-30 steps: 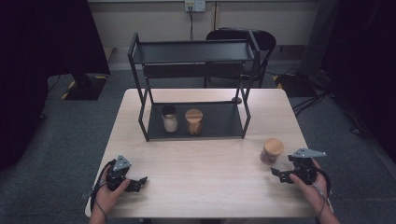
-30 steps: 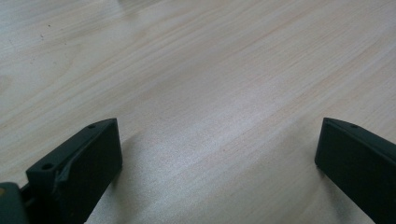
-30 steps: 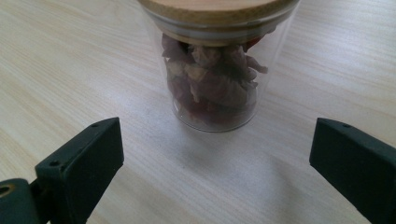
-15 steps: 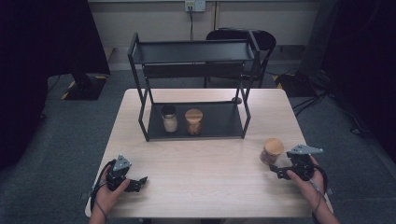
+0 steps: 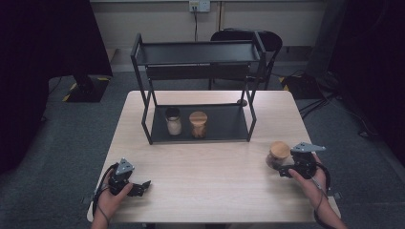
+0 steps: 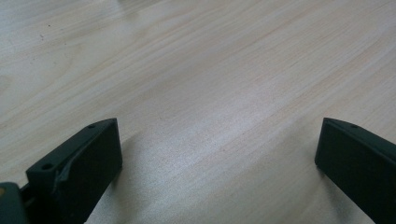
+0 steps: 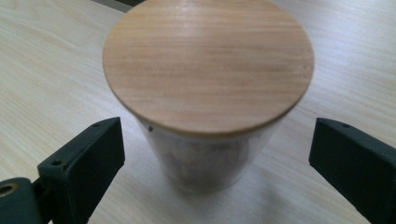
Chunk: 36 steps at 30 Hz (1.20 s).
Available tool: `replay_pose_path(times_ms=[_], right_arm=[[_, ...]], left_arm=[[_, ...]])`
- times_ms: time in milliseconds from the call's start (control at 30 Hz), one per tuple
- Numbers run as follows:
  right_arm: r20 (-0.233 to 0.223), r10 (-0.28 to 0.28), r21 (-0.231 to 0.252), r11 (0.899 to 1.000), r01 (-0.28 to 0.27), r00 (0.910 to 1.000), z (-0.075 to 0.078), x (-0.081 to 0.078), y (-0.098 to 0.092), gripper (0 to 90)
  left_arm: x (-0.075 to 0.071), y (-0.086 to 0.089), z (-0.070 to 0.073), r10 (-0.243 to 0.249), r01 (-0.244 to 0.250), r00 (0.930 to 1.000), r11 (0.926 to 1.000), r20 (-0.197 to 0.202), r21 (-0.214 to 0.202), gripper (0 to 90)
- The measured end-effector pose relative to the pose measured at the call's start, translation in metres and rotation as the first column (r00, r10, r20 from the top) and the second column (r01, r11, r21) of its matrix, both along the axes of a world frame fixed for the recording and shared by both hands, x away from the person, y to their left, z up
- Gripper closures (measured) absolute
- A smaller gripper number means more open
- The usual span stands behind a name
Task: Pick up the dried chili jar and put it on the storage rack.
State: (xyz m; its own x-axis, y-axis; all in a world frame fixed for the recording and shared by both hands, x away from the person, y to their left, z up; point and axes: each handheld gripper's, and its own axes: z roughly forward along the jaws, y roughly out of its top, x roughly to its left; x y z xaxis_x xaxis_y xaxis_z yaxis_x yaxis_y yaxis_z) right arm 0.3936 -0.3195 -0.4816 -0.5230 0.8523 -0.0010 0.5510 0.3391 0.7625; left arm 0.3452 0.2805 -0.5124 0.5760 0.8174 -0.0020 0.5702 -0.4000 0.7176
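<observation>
A glass jar with a round wooden lid (image 5: 278, 153) (image 7: 208, 65) stands upright on the table's right side. My right gripper (image 5: 286, 169) (image 7: 212, 163) is open, its jaws spread wide on either side of the jar without touching it. At the front left, my left gripper (image 5: 143, 185) (image 6: 217, 158) rests low over bare wood, open with nothing between its jaws. Two more jars stand on the lower shelf of a black metal rack (image 5: 241, 125): one with a dark lid (image 5: 173, 121) and one with a wooden lid (image 5: 198, 124).
The rack's upper shelf (image 5: 196, 52) holds nothing. A black chair (image 5: 267, 40) stands behind the table's far edge. The light wooden tabletop (image 5: 210, 176) lies bare between my two hands. Dark floor surrounds the table.
My right gripper has moved forward to the jar, so the jar now stands between its open jaws. The left gripper has stayed put.
</observation>
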Motion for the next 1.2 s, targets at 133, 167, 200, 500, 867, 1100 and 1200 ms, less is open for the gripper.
replay_pose_path(times_ms=[133, 167, 200, 500, 867, 1100, 1200], right_arm=[[0.005, -0.001, -0.001, 1.0, 0.001, 1.0, 0.001, 0.003, 0.003, 2.9], [0.008, -0.003, 0.002, 1.0, 0.002, 1.0, 0.002, 0.003, 0.004, 2.9], [0.01, 0.0, 0.002, 1.0, 0.0, 0.9999, 0.002, 0.004, 0.004, 2.9], [0.017, 0.001, -0.01, 1.0, 0.0, 0.9998, 0.002, 0.008, 0.007, 3.3], [0.018, -0.004, -0.015, 1.0, 0.005, 0.9998, -0.002, 0.013, 0.012, 4.0], [0.02, -0.012, -0.012, 1.0, 0.012, 0.9997, -0.003, 0.016, 0.013, 4.7], [0.019, -0.012, -0.013, 1.0, 0.012, 0.9997, -0.004, 0.017, 0.013, 5.5]], left_arm=[[0.0, 0.0, 0.0, 0.0, 0.0, 1.0, 1.0, 0.0, 0.001, 0.3], [0.0, 0.0, 0.0, -0.001, 0.001, 1.0, 1.0, 0.0, 0.001, 0.3], [0.0, 0.0, 0.0, -0.001, 0.001, 1.0, 1.0, 0.0, 0.001, 0.3], [0.0, 0.0, 0.0, 0.0, 0.0, 1.0, 1.0, 0.0, 0.001, 0.2], [-0.001, 0.0, 0.0, 0.0, 0.0, 1.0, 1.0, -0.001, 0.002, 0.3], [-0.001, 0.0, 0.0, -0.001, 0.001, 1.0, 1.0, -0.001, 0.002, 0.2], [-0.001, 0.0, 0.0, -0.001, 0.001, 1.0, 1.0, -0.001, 0.002, 0.3]])
